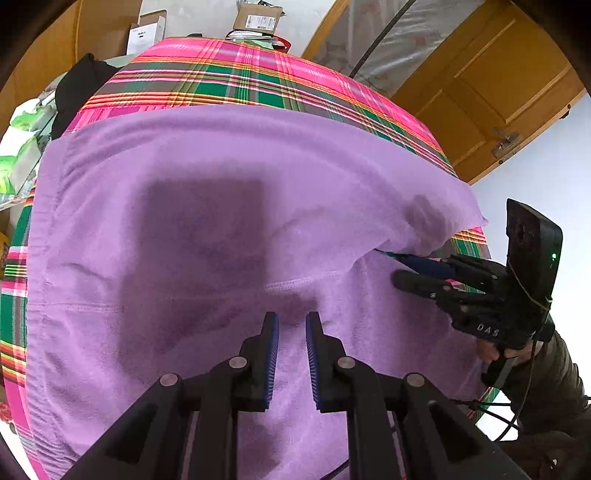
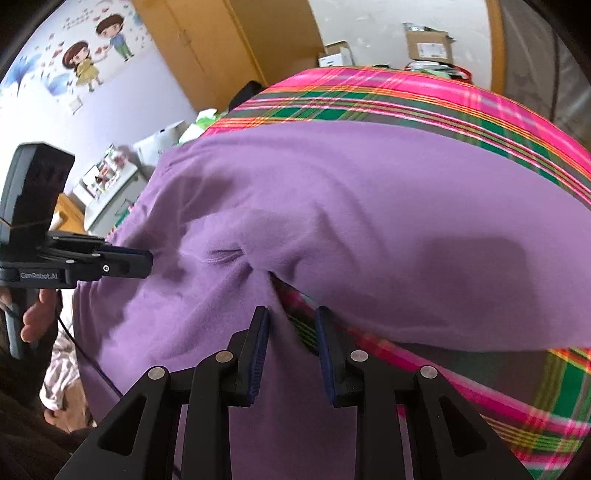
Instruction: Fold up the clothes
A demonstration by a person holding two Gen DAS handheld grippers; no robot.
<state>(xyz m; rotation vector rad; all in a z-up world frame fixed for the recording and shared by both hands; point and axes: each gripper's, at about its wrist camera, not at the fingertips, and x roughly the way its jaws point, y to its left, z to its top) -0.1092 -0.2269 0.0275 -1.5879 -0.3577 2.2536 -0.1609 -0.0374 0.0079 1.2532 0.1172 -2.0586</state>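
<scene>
A purple fleece garment (image 1: 207,229) lies spread over a pink and green plaid cover (image 1: 236,74). My left gripper (image 1: 291,321) hovers open just above the garment near a stitched hem, holding nothing. My right gripper (image 2: 291,314) is open at the garment's right edge, where a fold meets the plaid cover (image 2: 480,391); cloth lies between and under its pads. In the left wrist view the right gripper (image 1: 391,266) points at the fold from the right. In the right wrist view the left gripper (image 2: 149,260) reaches in from the left over the garment (image 2: 369,206).
Cardboard boxes (image 1: 255,16) stand beyond the far edge of the cover. A black item (image 1: 81,88) lies at the far left. A wooden door (image 1: 498,85) is at the right. A person's hand (image 2: 37,314) holds the left gripper's handle.
</scene>
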